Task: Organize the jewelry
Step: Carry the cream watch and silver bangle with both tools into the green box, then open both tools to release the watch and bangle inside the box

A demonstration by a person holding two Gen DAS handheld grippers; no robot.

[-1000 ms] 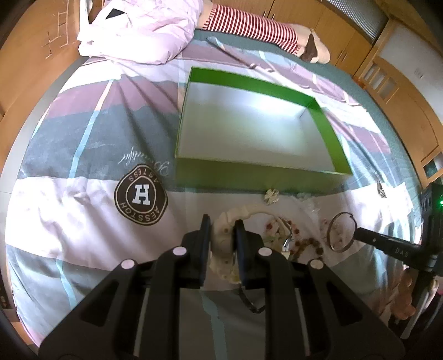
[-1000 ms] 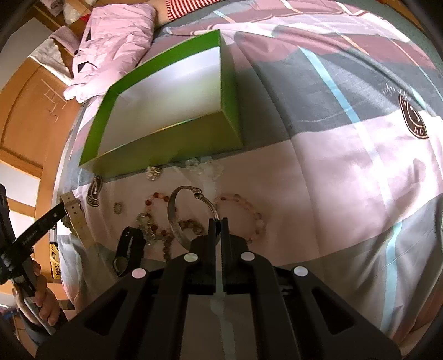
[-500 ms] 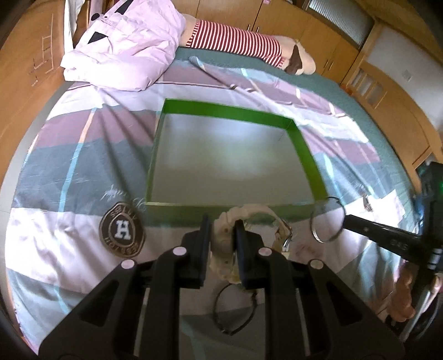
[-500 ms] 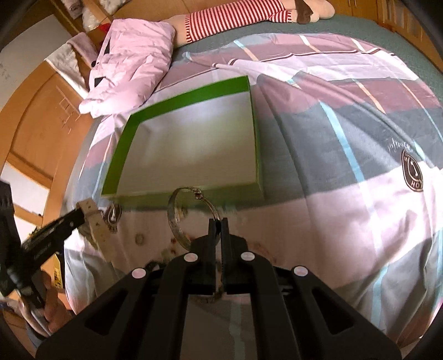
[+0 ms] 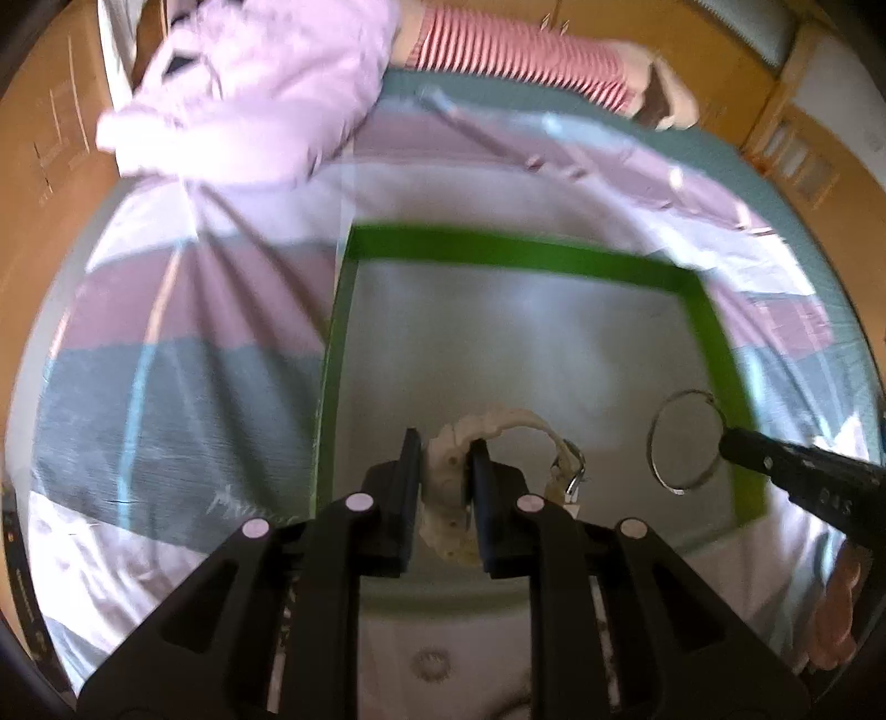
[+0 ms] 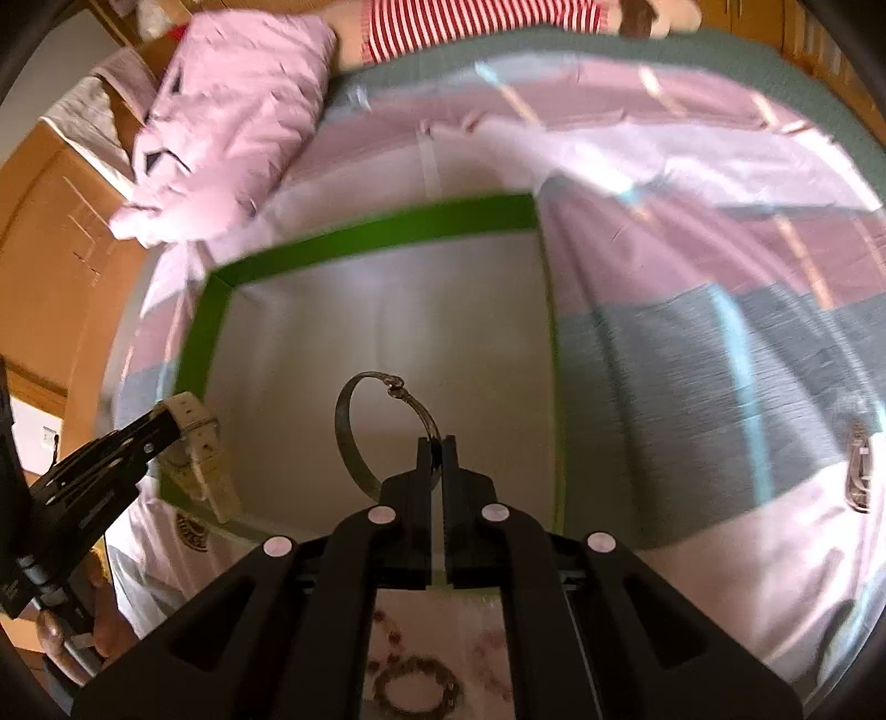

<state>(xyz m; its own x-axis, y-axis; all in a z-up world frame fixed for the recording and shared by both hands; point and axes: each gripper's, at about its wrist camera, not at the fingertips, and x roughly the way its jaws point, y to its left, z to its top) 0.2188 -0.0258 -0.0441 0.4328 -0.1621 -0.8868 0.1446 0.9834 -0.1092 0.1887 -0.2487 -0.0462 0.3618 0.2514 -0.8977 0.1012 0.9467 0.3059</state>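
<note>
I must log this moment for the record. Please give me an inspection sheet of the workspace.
Surface: bed with striped quilt.
Job's things: green box, nothing seen inside; cream watch strap and metal bangle held above it; beaded bracelet on quilt.
Clutter: pink garment; striped stuffed item.
Grippers: left gripper shut on strap; right gripper shut on bangle.
Cables: nothing seen.
Surroundings: wooden cabinets.

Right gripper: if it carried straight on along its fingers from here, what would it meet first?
Probably the pale floor of the green box. The right gripper, shut on the metal bangle, points down into the box, and nothing else shows ahead, though height above the floor is unclear.
</note>
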